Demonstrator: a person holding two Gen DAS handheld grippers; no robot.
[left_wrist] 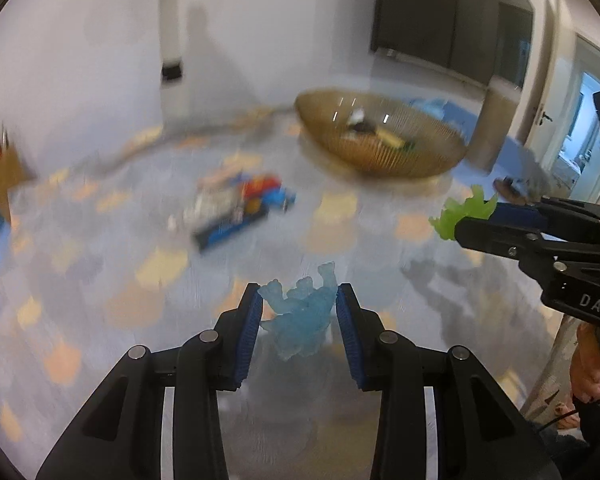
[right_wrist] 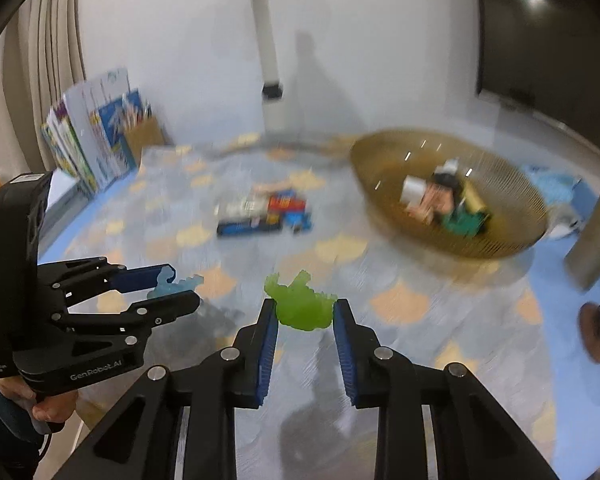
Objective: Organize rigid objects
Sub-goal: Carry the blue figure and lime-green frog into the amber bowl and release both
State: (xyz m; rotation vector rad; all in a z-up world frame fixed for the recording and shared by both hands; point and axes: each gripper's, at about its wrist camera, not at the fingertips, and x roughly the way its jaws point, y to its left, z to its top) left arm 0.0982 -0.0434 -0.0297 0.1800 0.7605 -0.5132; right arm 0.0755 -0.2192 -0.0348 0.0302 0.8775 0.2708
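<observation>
Left wrist: left tool (left_wrist: 297, 312) pinches blue figure (left_wrist: 302, 310) | right tool (right_wrist: 305, 312) pinches green figure (right_wrist: 302, 304) | basket (left_wrist: 432, 160) beyond

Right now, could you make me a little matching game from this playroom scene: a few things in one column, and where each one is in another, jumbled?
Things:
1. blue figure
2. green figure
3. toy bricks
4. wire basket

Places:
A. lying loose on the mat
B. between the pads of the right tool
C. standing on the mat, with toys inside
D. between the pads of the left tool

Pairs: 1-D, 2-B, 3-A, 4-C
</observation>
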